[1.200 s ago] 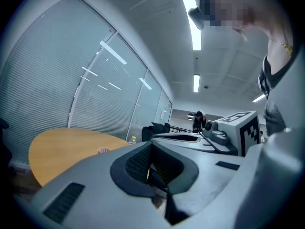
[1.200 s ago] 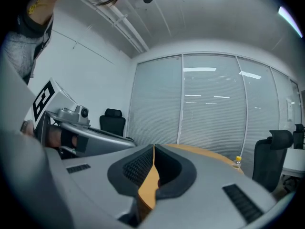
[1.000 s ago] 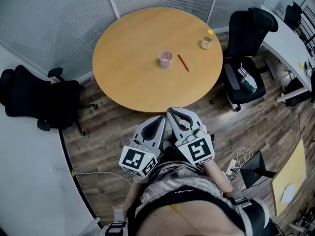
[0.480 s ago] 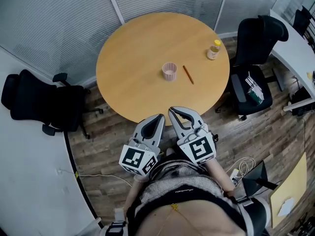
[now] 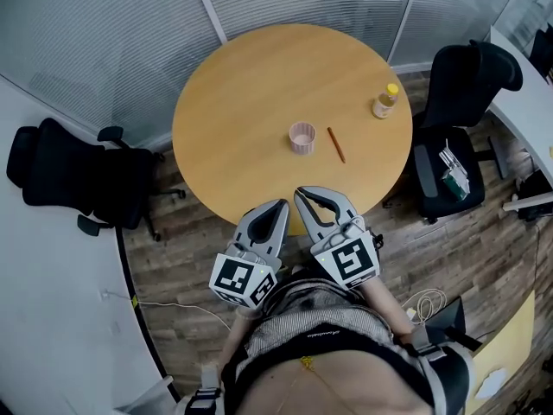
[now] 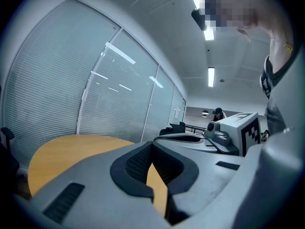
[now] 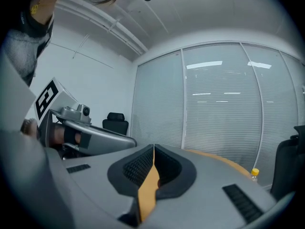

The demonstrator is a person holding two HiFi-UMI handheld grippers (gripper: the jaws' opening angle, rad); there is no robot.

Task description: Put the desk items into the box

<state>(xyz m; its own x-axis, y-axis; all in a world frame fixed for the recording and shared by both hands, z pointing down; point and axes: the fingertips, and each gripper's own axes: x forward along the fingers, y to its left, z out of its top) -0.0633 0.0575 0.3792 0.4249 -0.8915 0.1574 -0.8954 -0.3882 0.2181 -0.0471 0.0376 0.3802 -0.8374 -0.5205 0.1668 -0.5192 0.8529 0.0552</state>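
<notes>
A round wooden table (image 5: pixel 242 102) bears a pink ribbed cup (image 5: pixel 301 137), an orange pencil (image 5: pixel 336 144) just right of it, and a small yellow-capped bottle (image 5: pixel 384 102) near the right rim. Both grippers hang side by side at the table's near edge, close to my body. My left gripper (image 5: pixel 282 207) has its jaws together with nothing between them, tips meeting in the left gripper view (image 6: pixel 152 144). My right gripper (image 5: pixel 300 194) is likewise shut and empty, its tips (image 7: pixel 153 148) pointing toward the table. No box is in view.
Black office chairs stand left (image 5: pixel 73 175) and right (image 5: pixel 462 102) of the table. Blinds-covered glass walls (image 5: pixel 104 24) curve behind it. A white desk (image 5: pixel 527 76) lies at far right, and cables (image 5: pixel 423 301) lie on the wooden floor.
The table and its items have slid nearer and rightward in the head view as I walk toward it. Both grippers keep their pose and stay shut.
</notes>
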